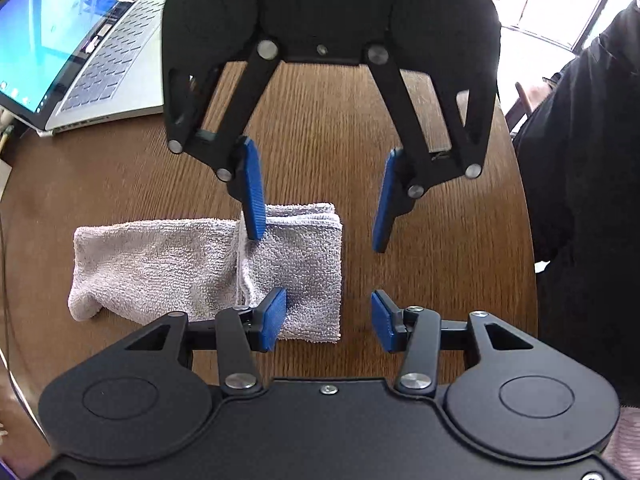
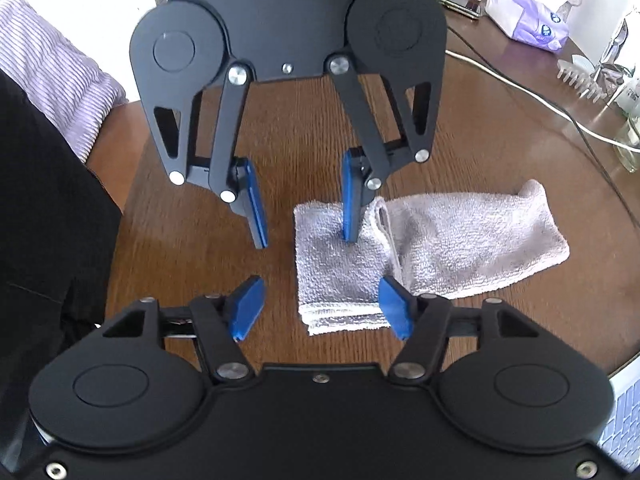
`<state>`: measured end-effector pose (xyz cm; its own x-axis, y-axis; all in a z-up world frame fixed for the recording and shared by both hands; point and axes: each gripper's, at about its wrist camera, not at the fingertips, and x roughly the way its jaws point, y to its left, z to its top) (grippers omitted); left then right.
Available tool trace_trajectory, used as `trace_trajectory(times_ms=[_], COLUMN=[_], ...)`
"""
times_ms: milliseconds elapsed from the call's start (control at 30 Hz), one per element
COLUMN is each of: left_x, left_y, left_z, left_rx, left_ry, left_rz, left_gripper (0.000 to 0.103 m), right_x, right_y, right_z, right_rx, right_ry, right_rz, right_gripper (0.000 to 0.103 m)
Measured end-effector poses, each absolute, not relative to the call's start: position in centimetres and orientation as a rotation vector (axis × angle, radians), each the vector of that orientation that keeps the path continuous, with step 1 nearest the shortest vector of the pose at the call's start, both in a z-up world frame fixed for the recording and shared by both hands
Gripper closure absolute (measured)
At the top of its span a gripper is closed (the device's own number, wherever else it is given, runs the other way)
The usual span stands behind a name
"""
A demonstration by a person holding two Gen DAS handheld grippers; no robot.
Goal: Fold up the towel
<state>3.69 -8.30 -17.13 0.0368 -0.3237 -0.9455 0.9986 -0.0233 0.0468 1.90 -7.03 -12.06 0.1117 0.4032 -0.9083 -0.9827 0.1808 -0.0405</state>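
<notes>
towel (image 1: 208, 268): lying on the desk (image 1: 132, 176), partly folded; thicker folded stack making up one end, a single looser layer trailing off the other way; sitting at 9 o'clock of centre in the left wrist view, at 3 o'clock in the right wrist view
left gripper (image 1: 329, 314): released, blue pads standing wide apart, holding nothing; left-hand pad overlapping the folded end of the towel, contact cannot be told
right gripper (image 2: 322, 308): released too, pads spread wide, gripping nothing; facing the left gripper head-on across the folded end
laptop (image 1: 76, 48): sitting open at 10 o'clock in the left wrist view, screen glowing
white cable (image 2: 532, 96): running across the desk at 2 o'clock in the right wrist view
purple packet (image 2: 528, 20): lying at 1 o'clock, well apart from the towel
</notes>
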Motion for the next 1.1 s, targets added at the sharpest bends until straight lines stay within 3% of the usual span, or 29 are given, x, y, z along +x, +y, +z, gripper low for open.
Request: trace_trajectory(times_ms=[67, 200, 300, 367, 433, 800, 1100], left_x=[4.0, 4.1, 4.5, 4.9, 5.2, 4.8, 0.0], left_y=[-8.3, -8.4, -8.4, -8.5, -8.6, -6.9, -6.8], left_z=[-17.2, -17.2, -17.1, -17.0, -17.0, -16.8, -17.2], left_rx=[0.991, 0.984, 0.971, 0.955, 0.950, 0.898, 0.882], left_ry=[0.924, 0.918, 0.910, 0.919, 0.923, 0.954, 0.995], left_rz=[-1.343, -1.347, -1.319, -1.313, -1.312, -1.310, -1.374], left_gripper=[0.057, 0.059, 0.077, 0.083, 0.086, 0.091, 0.091], right_x=[1.7, 1.6, 1.2, 1.3, 1.6, 0.9, -3.6], right_y=[-7.1, -7.3, -7.5, -7.5, -7.5, -7.1, -6.9], right_z=[-12.3, -12.7, -12.5, -12.5, -12.3, -12.2, -12.1], right_rx=[-0.838, -0.867, -0.866, -0.857, -0.842, -0.845, -0.802], right_ry=[0.895, 0.864, 0.858, 0.858, 0.870, 0.874, 0.913], right_rz=[1.201, 1.193, 1.189, 1.185, 1.184, 1.215, 1.314], right_gripper=[0.052, 0.060, 0.066, 0.079, 0.083, 0.089, 0.089])
